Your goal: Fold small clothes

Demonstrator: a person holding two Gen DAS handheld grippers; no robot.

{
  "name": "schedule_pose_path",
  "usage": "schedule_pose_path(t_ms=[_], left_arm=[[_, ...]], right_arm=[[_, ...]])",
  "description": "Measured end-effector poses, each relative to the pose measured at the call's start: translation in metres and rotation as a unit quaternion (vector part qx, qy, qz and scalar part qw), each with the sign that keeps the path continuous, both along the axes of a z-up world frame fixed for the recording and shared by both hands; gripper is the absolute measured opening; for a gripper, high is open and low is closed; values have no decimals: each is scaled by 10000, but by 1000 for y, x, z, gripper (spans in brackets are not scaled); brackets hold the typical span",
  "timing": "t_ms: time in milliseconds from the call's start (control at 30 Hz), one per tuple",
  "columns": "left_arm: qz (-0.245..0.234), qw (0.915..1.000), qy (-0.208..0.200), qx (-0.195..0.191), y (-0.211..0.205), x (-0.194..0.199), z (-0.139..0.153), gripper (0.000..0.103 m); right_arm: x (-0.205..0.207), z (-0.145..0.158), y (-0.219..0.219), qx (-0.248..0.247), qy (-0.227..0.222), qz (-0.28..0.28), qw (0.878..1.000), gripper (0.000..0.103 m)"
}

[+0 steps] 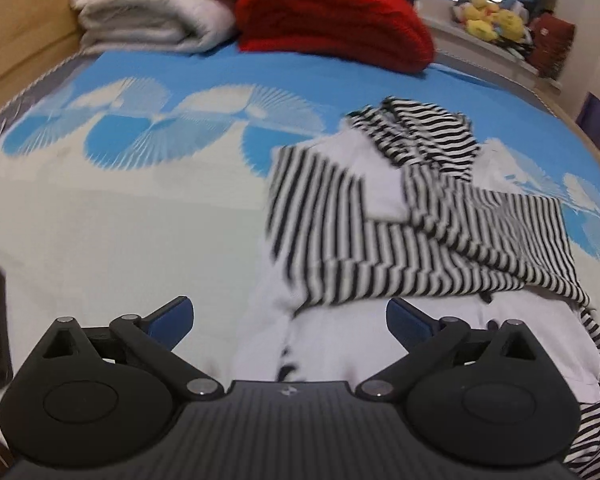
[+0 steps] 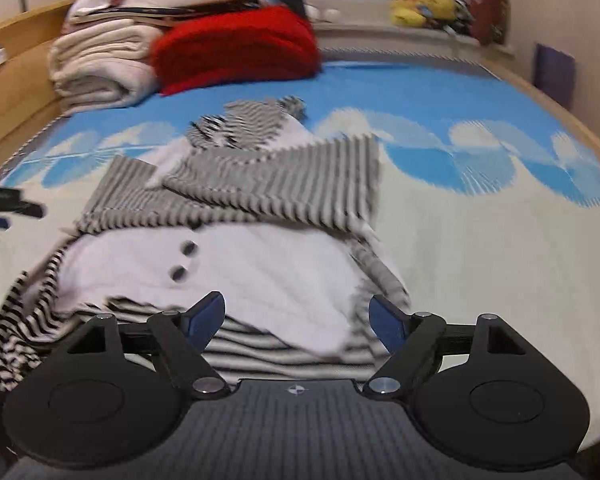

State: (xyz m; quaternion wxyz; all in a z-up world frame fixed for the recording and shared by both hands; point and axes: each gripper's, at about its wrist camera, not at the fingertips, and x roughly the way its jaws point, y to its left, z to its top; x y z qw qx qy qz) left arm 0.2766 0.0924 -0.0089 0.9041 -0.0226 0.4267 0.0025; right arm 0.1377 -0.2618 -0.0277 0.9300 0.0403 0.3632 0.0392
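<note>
Striped black-and-white garment (image 1: 420, 224) seen lying partly folded on blue-and-white bed sheet (image 1: 120, 208), white panel with two dark buttons (image 2: 184, 260) exposed. Left gripper (image 1: 290, 320) spread wide, nothing grasped. Right gripper (image 2: 296, 320) likewise released above garment. No writing readable; frames blurred.

Garment (image 1: 420, 216): black-and-white stripes over plain white panels; two dark round spots (image 2: 184, 260) on the white part.
Bed cover (image 1: 120, 208): pale cream near the camera, bright blue farther off, with white fan-shaped motifs.
Folded blanket (image 1: 152, 4): off-white.
Folded knit (image 1: 332, 24): red.
Soft toys (image 1: 492, 20): yellow.
Bed frame (image 2: 16, 60): light wood.
Gripper pads (image 1: 172, 320): blue, on black linkages.
</note>
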Motion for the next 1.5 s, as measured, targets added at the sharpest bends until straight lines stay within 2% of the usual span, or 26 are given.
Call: schedule_pose_path(t_ms=[100, 233, 367, 467, 600, 700, 767, 933, 1000, 1067, 1167, 1267, 1333, 1400, 1433, 1500], left_arm=[[-117, 9999, -90, 87, -14, 11, 2, 103], [-6, 9999, -95, 143, -11, 32, -6, 103], [452, 9985, 35, 316, 15, 63, -22, 103], [983, 9939, 328, 372, 47, 92, -36, 103], [1561, 9861, 500, 285, 86, 120, -41, 103], [1751, 9827, 572, 211, 108, 136, -41, 103], [1910, 9797, 566, 233, 120, 145, -40, 103], [2424, 9668, 780, 212, 156, 156, -47, 103], [2592, 9612, 913, 262, 168, 157, -53, 103], [2678, 9577, 997, 337, 177, 155, -56, 103], [2687, 9572, 1038, 264, 181, 150, -59, 103], [2596, 9590, 1128, 135, 180, 152, -63, 103], [2594, 9589, 1144, 65, 179, 153, -65, 103], [2584, 9593, 1138, 2, 176, 154, -65, 103], [2557, 9602, 1128, -25, 174, 156, -66, 103], [2502, 9618, 1107, -107, 171, 157, -64, 103]], right_arm=[[25, 11, 16, 24, 16, 260, 9997, 81], [77, 25, 36, -355, -35, 490, 9982, 81], [150, 35, 45, -717, -60, 515, 9961, 80], [209, 31, 44, -820, 71, 395, 9958, 80], [282, 14, 44, -689, 329, 217, 9968, 80], [336, 7, 51, -505, 373, 222, 9978, 80], [367, 7, 60, -398, 233, 282, 9985, 80], [451, 20, 92, -195, -723, 194, 9970, 81], [485, 14, 108, -165, -750, 216, 9968, 82], [516, -4, 128, -201, -497, 250, 9982, 83], [552, -42, 157, -337, -141, 310, 9989, 83], [571, -70, 180, -584, -26, 271, 9979, 83], [576, -83, 187, -843, -51, 151, 9963, 77], [577, -93, 182, -1035, 109, 109, 9945, 6], [576, -92, 176, -1052, 168, 25, 9943, 5], [567, -74, 158, -951, -120, -134, 9953, 5]])
